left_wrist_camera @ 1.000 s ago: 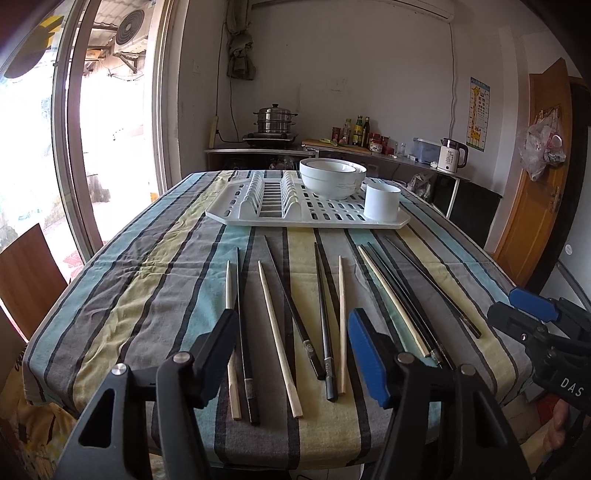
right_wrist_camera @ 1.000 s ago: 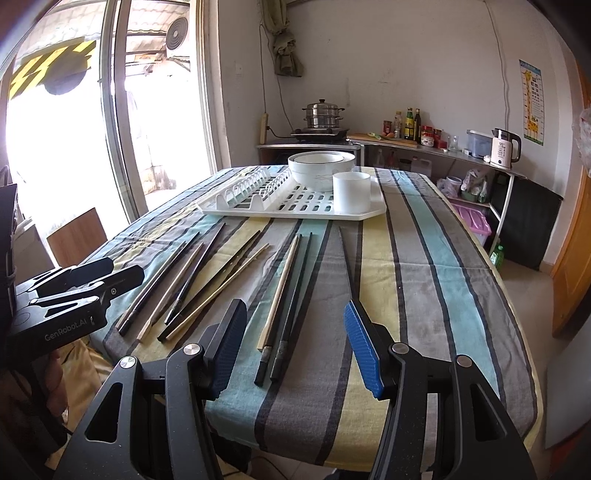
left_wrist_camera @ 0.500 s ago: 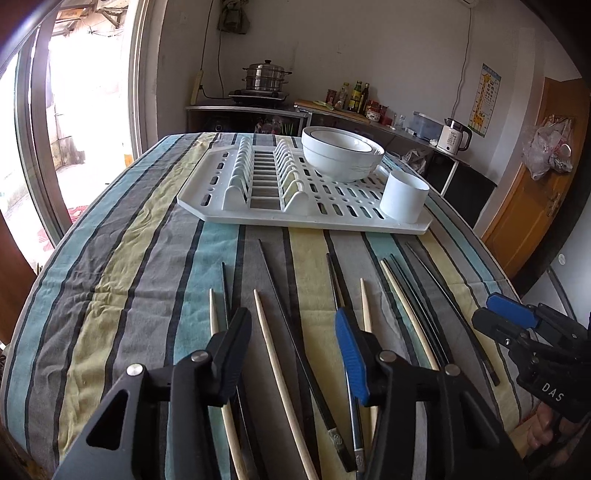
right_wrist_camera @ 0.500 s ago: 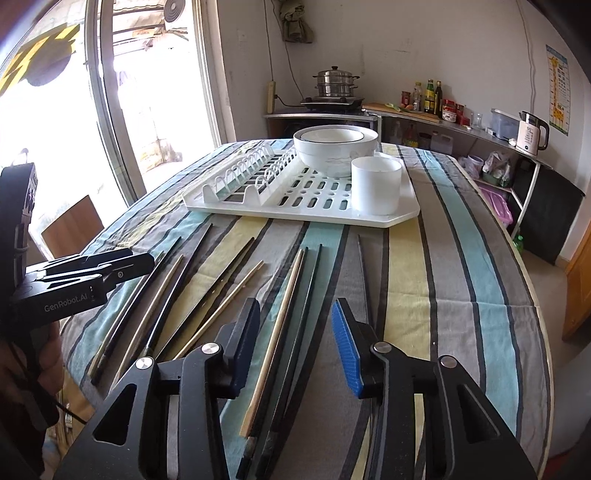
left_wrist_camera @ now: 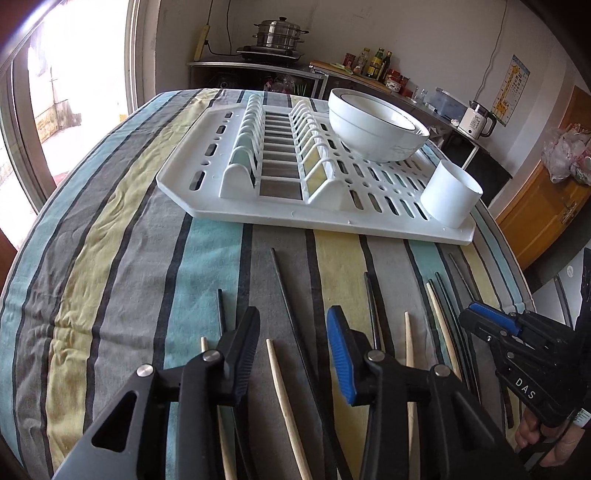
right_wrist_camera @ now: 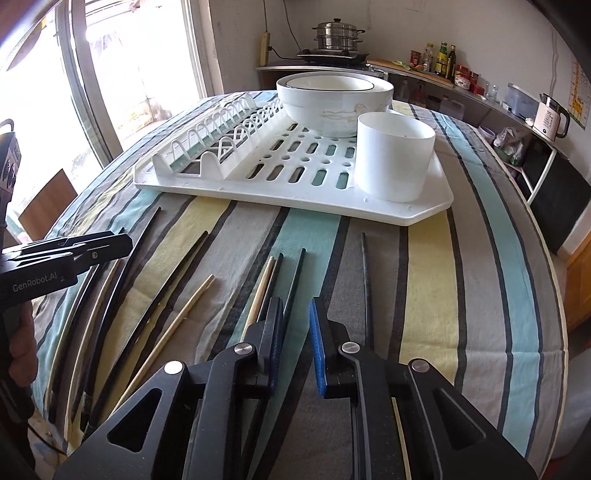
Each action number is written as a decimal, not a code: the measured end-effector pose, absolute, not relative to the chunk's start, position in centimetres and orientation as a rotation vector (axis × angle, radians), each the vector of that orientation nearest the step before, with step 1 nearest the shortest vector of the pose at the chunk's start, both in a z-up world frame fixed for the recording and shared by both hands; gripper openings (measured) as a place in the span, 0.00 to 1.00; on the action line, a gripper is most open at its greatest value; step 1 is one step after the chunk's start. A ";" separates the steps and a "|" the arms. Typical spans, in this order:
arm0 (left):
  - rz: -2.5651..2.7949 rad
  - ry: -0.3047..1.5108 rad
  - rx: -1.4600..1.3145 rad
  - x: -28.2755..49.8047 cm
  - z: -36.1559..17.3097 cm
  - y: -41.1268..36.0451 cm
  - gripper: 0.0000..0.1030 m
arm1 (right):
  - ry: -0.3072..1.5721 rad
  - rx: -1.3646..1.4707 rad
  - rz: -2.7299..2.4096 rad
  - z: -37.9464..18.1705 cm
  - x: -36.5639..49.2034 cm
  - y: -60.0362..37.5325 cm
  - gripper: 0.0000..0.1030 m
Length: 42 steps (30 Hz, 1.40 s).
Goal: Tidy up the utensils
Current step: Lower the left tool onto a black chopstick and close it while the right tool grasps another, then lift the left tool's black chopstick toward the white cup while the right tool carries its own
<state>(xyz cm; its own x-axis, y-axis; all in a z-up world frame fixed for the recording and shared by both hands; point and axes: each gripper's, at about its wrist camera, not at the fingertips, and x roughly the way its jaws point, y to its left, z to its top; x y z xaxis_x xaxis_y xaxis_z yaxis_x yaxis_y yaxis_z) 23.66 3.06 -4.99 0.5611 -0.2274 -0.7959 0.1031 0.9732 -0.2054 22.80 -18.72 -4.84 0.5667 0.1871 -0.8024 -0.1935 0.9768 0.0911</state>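
Several black and pale wooden chopsticks lie side by side on the striped tablecloth, in front of a white dish rack [left_wrist_camera: 280,218]. My left gripper [left_wrist_camera: 293,336] is open, low over a wooden chopstick [left_wrist_camera: 284,402] and a black chopstick [left_wrist_camera: 291,314] that lie between its fingers. My right gripper [right_wrist_camera: 297,332] has its jaws narrowed to a small gap, low over a black chopstick [right_wrist_camera: 295,273] beside a wooden one [right_wrist_camera: 260,291]. I cannot see whether it grips anything. A white utensil cup [right_wrist_camera: 393,160] stands on the rack's near right corner [right_wrist_camera: 417,216].
A stack of white bowls [left_wrist_camera: 376,125] sits on the dish rack behind the cup. The table edge [right_wrist_camera: 554,332] curves away on the right. A window and a wooden chair [right_wrist_camera: 44,199] are at the left. A kitchen counter with a steamer pot [left_wrist_camera: 277,35] stands behind.
Both grippers have moved forward and down over the chopsticks, toward the rack. The right gripper's jaws have narrowed from wide open to a small gap. The left jaws narrowed slightly.
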 end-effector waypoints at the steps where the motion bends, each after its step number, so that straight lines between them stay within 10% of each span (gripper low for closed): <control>1: -0.200 0.962 -0.137 24.0 -5.0 2.9 0.36 | 0.946 -0.010 0.224 -4.9 22.9 -18.7 0.14; 42: -0.220 0.955 0.037 24.5 -3.0 -0.8 0.06 | 0.909 0.032 0.270 -2.1 22.8 -18.6 0.05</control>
<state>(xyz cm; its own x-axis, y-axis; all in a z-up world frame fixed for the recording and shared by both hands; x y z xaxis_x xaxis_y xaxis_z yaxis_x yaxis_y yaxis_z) 24.47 -0.76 -2.95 0.5567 -0.1706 -0.8130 0.2028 0.9770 -0.0661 22.82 -18.55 -2.15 0.5828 0.2449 -0.7748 -0.2182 0.9656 0.1411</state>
